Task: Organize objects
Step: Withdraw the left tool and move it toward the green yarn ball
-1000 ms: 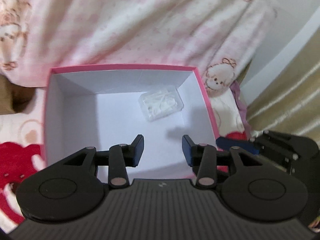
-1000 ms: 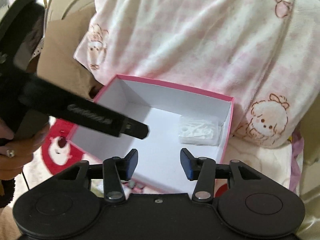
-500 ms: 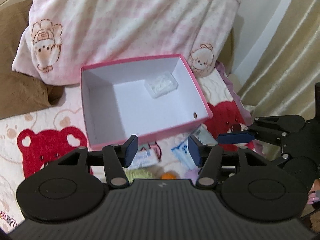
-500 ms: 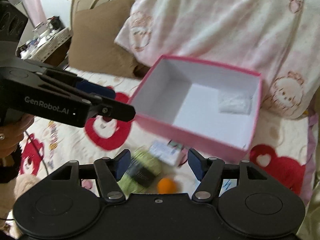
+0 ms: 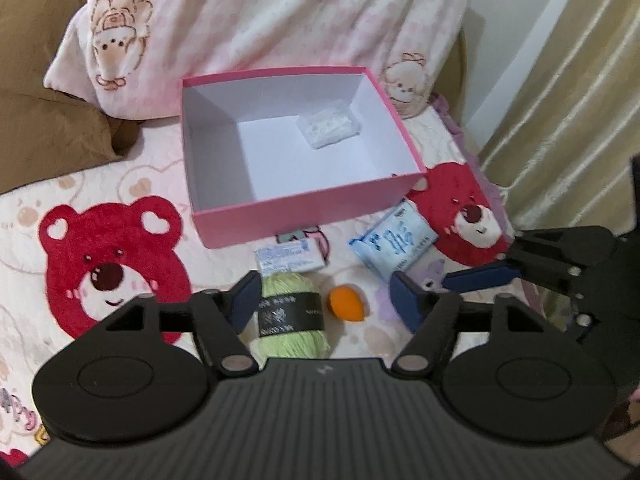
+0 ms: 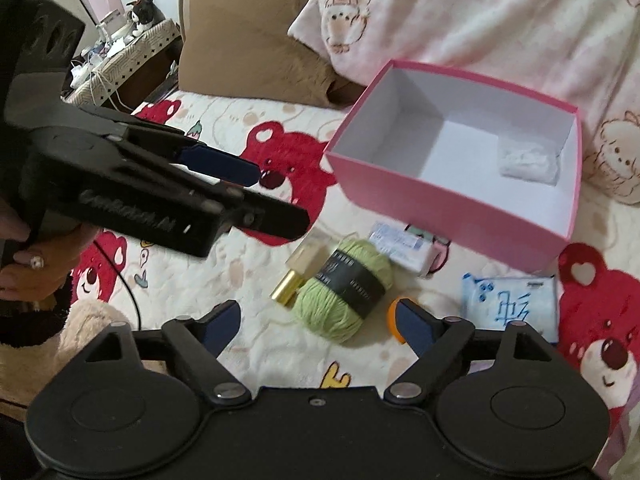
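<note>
A pink box (image 5: pixel 304 210) (image 6: pixel 440 204) with a white inside stands on the bed, with a clear packet (image 5: pixel 330 128) (image 6: pixel 528 162) in its far right corner. In front of it lie a green yarn skein (image 5: pixel 288 320) (image 6: pixel 344 292), an orange sponge (image 5: pixel 346 302) (image 6: pixel 393 314), a small white pack (image 5: pixel 290 258) (image 6: pixel 404 246), a blue tissue pack (image 5: pixel 394 242) (image 6: pixel 510 302) and a gold bottle (image 6: pixel 296 276). My left gripper (image 5: pixel 326 300) (image 6: pixel 276 200) hovers above the yarn, jaws opening, holding nothing. My right gripper (image 6: pixel 318 320) (image 5: pixel 512 264) hangs beside it, jaws opening, also holding nothing.
A pink-checked blanket (image 5: pixel 280 12) is piled behind the box and a brown pillow (image 5: pixel 48 128) lies at the back left. A curtain (image 5: pixel 568 100) hangs on the right. A bedside stand (image 6: pixel 120 60) with clutter is far left. A hand (image 6: pixel 28 264) holds the left gripper.
Both grippers have pulled back from over the box toward the near side and opened wider. The loose items in front of the box have come into view.
</note>
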Demonstrator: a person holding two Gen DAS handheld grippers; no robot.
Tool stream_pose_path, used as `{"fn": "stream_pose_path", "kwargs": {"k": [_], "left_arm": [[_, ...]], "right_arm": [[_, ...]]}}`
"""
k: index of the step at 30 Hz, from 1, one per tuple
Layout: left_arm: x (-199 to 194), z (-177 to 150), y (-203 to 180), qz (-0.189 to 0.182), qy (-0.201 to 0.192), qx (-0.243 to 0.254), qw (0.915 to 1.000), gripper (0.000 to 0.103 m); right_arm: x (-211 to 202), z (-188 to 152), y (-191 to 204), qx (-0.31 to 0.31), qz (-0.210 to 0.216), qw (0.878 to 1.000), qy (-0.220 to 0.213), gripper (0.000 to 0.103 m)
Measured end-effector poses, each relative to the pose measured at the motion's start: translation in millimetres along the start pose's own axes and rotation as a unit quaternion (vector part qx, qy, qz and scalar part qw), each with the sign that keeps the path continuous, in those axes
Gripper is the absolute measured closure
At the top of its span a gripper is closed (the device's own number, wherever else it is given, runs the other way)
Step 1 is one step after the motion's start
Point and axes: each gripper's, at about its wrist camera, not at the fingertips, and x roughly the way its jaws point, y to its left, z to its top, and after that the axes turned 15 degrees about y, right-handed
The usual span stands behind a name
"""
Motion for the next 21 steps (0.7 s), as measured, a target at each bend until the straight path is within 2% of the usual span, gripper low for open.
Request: {"fn": "stream_pose_path", "kwargs": {"k": [2,7,9,11,14,17,19,21], "left_arm": [[1.7,-8.5,-2.3,-0.007,0.000,0.014,0.9999,0.026],[14.7,-21.4,-2.9,0.005,0.006,0.020,0.9998,0.021],[22.8,-23.9,1.0,0.004,0.008,0.013,0.9999,0.017],[31.9,-26.4,6.0,0.000,0.010,0.006,0.9999,0.016],[45.0,-29.1,14.0,0.001,0.006,-0.006,1.0000,0.015],[55.1,-31.6,19.8,0.008,-0.015,-0.012,0.9998,0.015],[59.0,-34.0,22.7,0.032,-0.043,-0.015,0.9984,0.015],[63.6,-34.3,26.2,0.043,-0.049,-0.015,0.9978,0.015]], "right_arm": [[3.3,-2.8,1.0,-0.004,0.010,1.000,0.002,0.014],[15.1,-11.6,0.2,-0.012,0.029,0.999,-0.002,0.010],[24.6,-15.5,-0.2,-0.023,0.024,0.999,-0.002,0.010],[35.9,-17.2,-3.3,-0.024,0.008,1.000,-0.001,0.010],[50.8,-19.7,-9.7,-0.029,0.007,1.000,-0.007,0.010],[64.9,-21.7,-11.6,-0.030,0.005,0.999,-0.008,0.010],[72.2,-23.7,-7.9,-0.036,0.012,0.999,-0.012,0.010],[80.0,-25.2,-0.6,-0.050,0.011,0.999,-0.017,0.010]]}}
